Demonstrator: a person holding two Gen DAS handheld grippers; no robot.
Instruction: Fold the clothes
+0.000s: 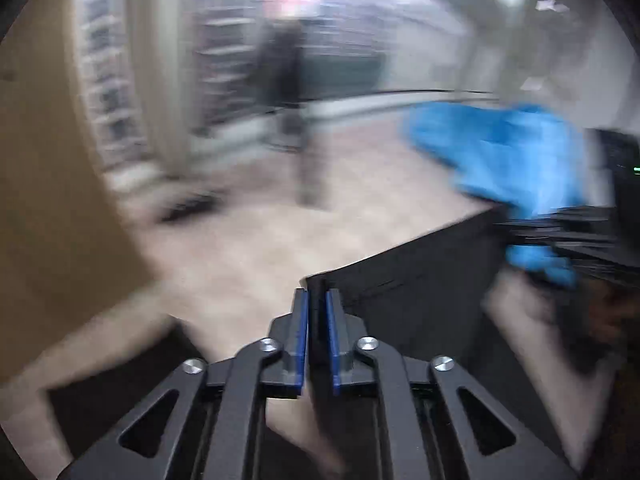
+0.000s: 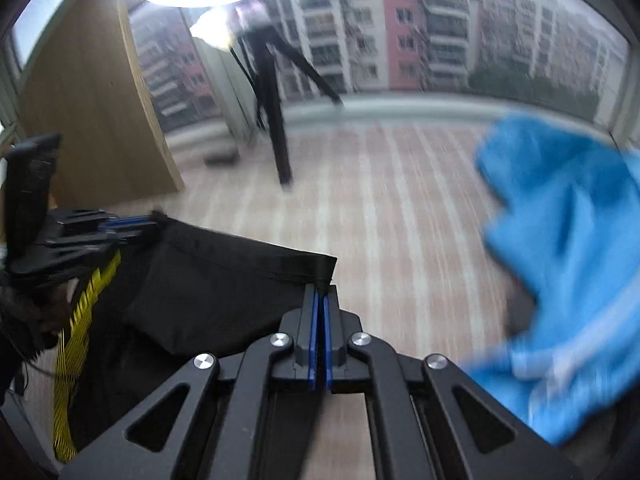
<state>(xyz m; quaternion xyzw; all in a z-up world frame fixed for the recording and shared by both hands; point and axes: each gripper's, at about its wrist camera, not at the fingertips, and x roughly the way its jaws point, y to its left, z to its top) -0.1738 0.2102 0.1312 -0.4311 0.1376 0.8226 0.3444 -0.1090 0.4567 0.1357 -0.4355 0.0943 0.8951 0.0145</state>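
Pale wood-grain flooring (image 2: 400, 220) fills most of both views, and no surface shows under the clothes; the black garment (image 2: 208, 280) hangs in the air between the two claws. Nearest the right wrist camera, the right claw (image 2: 320, 292) is almost fully closed, its blue pads pinching one top corner of the dark cloth. Across the stretched hem, the left claw (image 1: 316, 300) grips the opposite corner, nearly closed with a thin fold of fabric between its pads. Holding both corners apart keeps the upper edge taut and lets the rest drop straight, probably so the piece can be laid flat or doubled over. A yellow strap (image 2: 80, 352) dangles beside the left claw's handle.

Just beyond, off to the right, a blue garment (image 2: 560, 272) lies crumpled, near enough that a swing that way might brush it. Further off, open floor runs to a tripod leg (image 2: 280, 128), a wooden cabinet (image 2: 88, 112) at left, and the window (image 2: 440, 32).
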